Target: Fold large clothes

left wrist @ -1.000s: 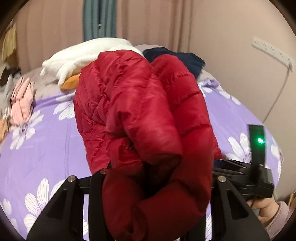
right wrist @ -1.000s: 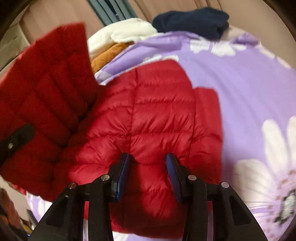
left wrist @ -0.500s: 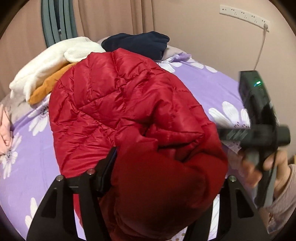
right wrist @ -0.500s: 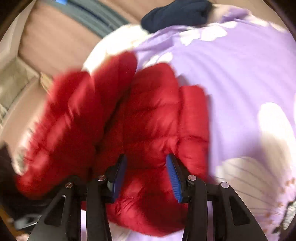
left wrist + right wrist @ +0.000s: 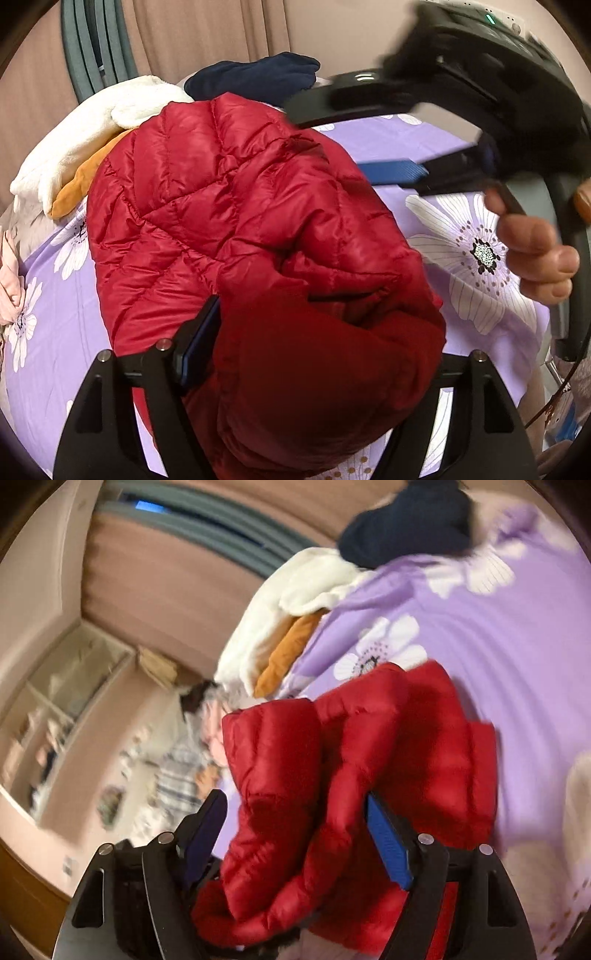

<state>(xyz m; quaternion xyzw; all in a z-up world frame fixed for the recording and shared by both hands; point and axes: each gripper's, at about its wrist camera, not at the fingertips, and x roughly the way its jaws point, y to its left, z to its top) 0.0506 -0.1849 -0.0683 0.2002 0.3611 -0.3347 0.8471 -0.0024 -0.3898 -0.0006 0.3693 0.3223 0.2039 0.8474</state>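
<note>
step: mid-fold, judged | jacket (image 5: pixel 229 206) bunched on the bed (image 5: pixel 436 147), just before white clothes (image 5: pixel 96 129) | left gripper (image 5: pixel 310 354) fingers pinching jacket | right gripper (image 5: pixel 295 842) fingers spread, jacket between them | next: lay flat, square edges
</note>
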